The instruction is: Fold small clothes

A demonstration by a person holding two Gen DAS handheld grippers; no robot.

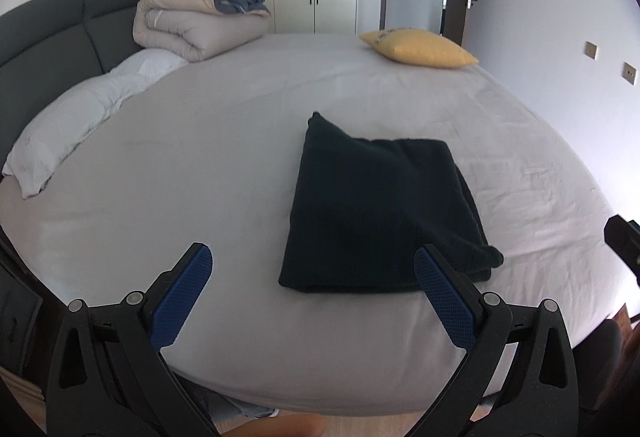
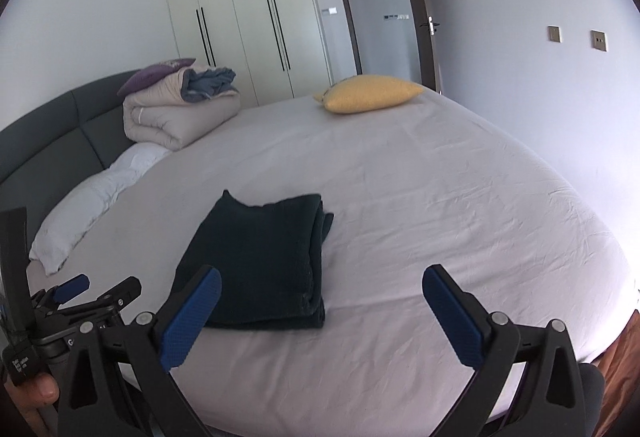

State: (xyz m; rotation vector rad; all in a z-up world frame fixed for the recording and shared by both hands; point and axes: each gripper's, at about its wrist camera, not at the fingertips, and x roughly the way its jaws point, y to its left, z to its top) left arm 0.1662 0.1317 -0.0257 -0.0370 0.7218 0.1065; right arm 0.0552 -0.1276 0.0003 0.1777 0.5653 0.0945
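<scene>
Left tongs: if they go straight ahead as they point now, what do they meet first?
Probably the dark folded garment on the bed sheet; the open left tongs point at its near edge, though depth is unclear.

Both wrist views look from the near edge across the bed [image 1: 200, 165] toward the wardrobe [image 2: 248, 29]; both share the folded dark garment [image 1: 376, 205], mid-frame, close.

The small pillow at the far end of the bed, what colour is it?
Yellow. The small plump pillow shows best in the right wrist view.
</scene>
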